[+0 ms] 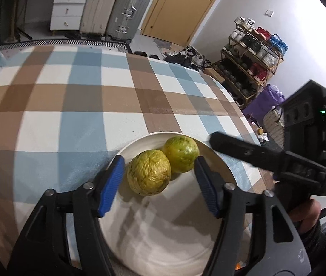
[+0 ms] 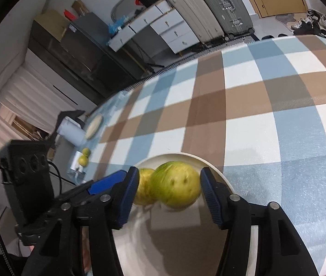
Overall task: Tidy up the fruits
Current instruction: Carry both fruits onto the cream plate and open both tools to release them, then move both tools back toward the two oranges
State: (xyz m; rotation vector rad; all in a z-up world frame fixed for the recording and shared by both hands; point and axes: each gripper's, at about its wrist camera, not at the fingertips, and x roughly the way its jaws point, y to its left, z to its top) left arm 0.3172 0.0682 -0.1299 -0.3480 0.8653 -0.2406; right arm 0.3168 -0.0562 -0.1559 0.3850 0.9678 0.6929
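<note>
A white plate [image 1: 158,241] sits on the checked tablecloth. Two yellow-green fruits lie on it: a wrinkled one [image 1: 148,172] and a smoother one [image 1: 181,154]. My left gripper [image 1: 159,184] is open above the plate, its blue pads apart around the wrinkled fruit without touching it. In the right wrist view, my right gripper [image 2: 169,192] is open with the smoother fruit [image 2: 175,185] between its pads; the wrinkled fruit [image 2: 144,189] lies behind the left pad. The right gripper's body [image 1: 278,158] shows at the right in the left wrist view.
Two more small yellow-green fruits [image 2: 84,157] lie at the table's far left edge near a white container [image 2: 71,133] and a second plate [image 2: 94,126]. Suitcases [image 1: 117,9], drawers and a shoe rack [image 1: 250,57] stand beyond the table.
</note>
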